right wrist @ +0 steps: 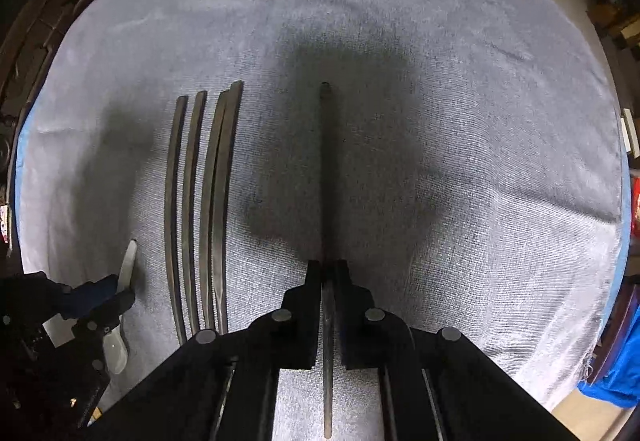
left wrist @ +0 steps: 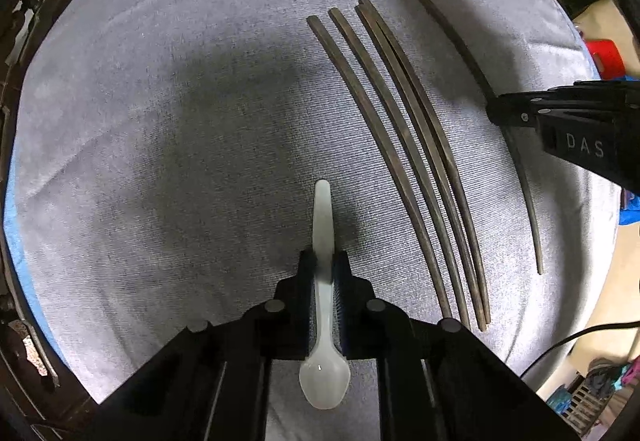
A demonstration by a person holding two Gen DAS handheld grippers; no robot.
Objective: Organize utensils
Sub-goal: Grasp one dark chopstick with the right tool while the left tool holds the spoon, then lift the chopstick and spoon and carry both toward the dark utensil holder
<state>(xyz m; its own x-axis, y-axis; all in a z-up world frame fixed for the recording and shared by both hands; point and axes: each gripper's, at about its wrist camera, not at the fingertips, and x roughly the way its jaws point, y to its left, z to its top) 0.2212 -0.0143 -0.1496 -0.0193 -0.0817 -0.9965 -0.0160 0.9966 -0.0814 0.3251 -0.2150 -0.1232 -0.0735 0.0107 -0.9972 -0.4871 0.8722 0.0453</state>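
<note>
A white ceramic spoon (left wrist: 323,225) lies over the grey cloth with its bowl toward the camera, and my left gripper (left wrist: 323,261) is shut on its handle. In the right wrist view the same spoon (right wrist: 127,261) shows at lower left in that gripper (right wrist: 120,291). My right gripper (right wrist: 329,269) is shut on a single dark chopstick (right wrist: 326,169) that runs straight away from the camera. In the left wrist view this chopstick (left wrist: 452,31) sits apart at the right, held by the right gripper (left wrist: 496,113). Several more dark chopsticks (left wrist: 400,145) lie side by side between the two grippers.
A grey towel (right wrist: 460,121) covers the round table, over a blue underlay at its rim (left wrist: 16,241). A black cable (left wrist: 568,341) trails off the lower right. Red and blue items (left wrist: 606,55) sit beyond the table edge on the floor.
</note>
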